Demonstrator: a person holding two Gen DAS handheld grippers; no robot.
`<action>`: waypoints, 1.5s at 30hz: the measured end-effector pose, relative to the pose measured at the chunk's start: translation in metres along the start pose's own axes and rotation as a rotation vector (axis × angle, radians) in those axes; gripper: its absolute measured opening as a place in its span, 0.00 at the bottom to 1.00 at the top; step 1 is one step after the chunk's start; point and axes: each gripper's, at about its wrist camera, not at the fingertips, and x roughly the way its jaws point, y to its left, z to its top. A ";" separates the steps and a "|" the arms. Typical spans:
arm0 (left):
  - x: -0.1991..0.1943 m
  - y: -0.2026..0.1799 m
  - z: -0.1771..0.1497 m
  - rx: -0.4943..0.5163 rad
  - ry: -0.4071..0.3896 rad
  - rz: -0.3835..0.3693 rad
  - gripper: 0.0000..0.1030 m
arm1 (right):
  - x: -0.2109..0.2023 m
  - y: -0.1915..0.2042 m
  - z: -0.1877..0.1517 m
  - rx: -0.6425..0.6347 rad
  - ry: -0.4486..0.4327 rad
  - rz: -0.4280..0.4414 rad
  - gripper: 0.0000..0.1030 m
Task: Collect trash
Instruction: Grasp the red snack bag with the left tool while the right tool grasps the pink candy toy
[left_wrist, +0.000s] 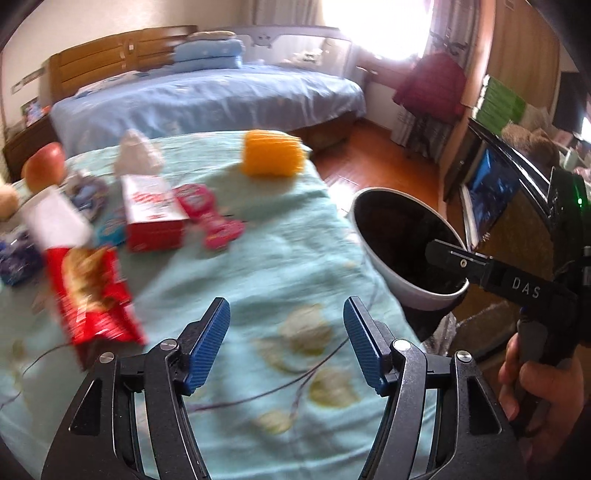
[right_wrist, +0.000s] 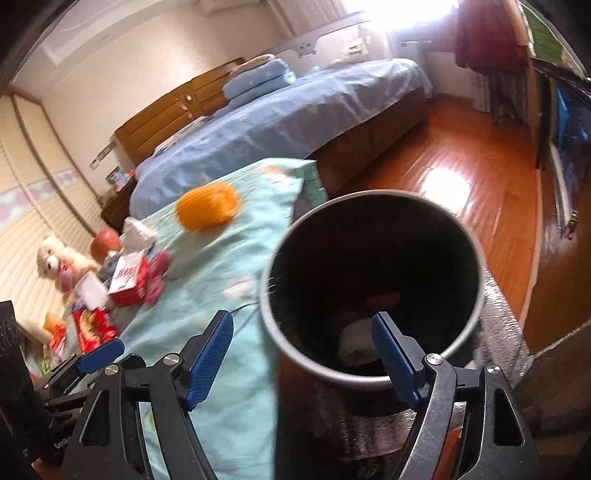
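Inside, dark-lined white bin (right_wrist: 373, 288), nearly bare

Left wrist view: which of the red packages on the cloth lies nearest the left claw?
The red snack bag, with food pictured on its front, lies just left of the open left claw. The red-and-white box and pink wrapper sit farther back.

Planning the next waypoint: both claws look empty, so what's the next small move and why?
Probably swing the left claw left toward the red snack bag, the nearest wrapper on the teal cloth. Both claws are open and hold nothing, and the right claw hovers at the bin, which already holds some trash.
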 end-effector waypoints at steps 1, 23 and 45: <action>-0.004 0.005 -0.002 -0.011 -0.006 0.005 0.63 | 0.001 0.006 -0.002 -0.008 0.003 0.007 0.77; -0.054 0.103 -0.051 -0.241 -0.034 0.153 0.67 | 0.025 0.109 -0.032 -0.204 0.064 0.106 0.77; -0.025 0.134 -0.019 -0.305 -0.001 0.130 0.67 | 0.090 0.151 0.000 -0.302 0.126 0.123 0.74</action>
